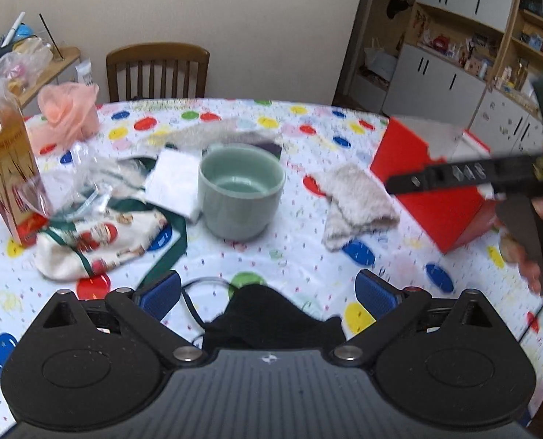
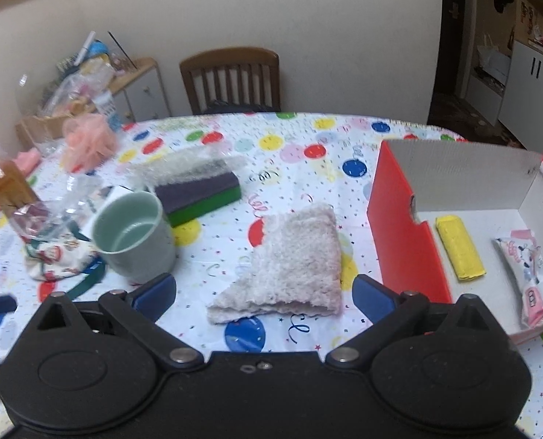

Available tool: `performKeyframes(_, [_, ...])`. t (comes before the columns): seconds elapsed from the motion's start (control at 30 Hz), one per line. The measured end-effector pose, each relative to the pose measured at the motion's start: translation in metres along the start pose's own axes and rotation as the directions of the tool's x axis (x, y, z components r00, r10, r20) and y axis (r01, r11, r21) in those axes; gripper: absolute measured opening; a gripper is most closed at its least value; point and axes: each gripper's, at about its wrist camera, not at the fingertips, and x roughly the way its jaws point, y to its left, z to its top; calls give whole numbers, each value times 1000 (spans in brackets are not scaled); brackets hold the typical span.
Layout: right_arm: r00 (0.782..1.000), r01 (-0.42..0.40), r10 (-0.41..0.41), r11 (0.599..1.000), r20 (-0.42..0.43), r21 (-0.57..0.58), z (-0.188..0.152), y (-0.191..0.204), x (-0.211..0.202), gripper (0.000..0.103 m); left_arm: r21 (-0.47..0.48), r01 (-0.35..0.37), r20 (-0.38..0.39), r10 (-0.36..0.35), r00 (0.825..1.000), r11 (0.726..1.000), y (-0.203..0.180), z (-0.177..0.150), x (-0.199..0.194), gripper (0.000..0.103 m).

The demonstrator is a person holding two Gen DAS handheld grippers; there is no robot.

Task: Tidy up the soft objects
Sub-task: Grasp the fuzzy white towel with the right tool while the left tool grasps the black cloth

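Note:
A beige fuzzy folded cloth [image 2: 289,256] lies on the dotted tablecloth just ahead of my open, empty right gripper [image 2: 264,294]; it also shows in the left wrist view [image 1: 355,201]. A red box [image 2: 399,226] at the right holds a yellow cloth [image 2: 458,247] and a pink packet [image 2: 531,274]. My left gripper [image 1: 267,291] is open above a black face mask [image 1: 267,314]. A printed pouch [image 1: 95,241], a pink mesh puff [image 1: 70,109] and a green sponge [image 2: 201,192] lie to the left.
A green cup [image 1: 240,190] stands mid-table. A bottle in plastic wrap [image 1: 7,168] stands at the left with a clear bag [image 1: 84,179] beside it. A wooden chair [image 2: 231,80] sits behind the table. The right gripper's body [image 1: 491,175] is over the red box [image 1: 428,186].

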Motion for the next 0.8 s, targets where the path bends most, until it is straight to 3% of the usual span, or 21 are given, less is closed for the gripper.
performKeyframes(0.47, [986, 127, -124, 992, -109, 25, 6, -9, 87, 102, 31, -18, -108, 22, 994, 999, -7, -41, 43, 102])
performKeyframes(0.8, [978, 146, -140, 989, -154, 27, 5, -8, 114, 99, -10, -51, -134, 49, 990, 999, -6, -44, 63, 101])
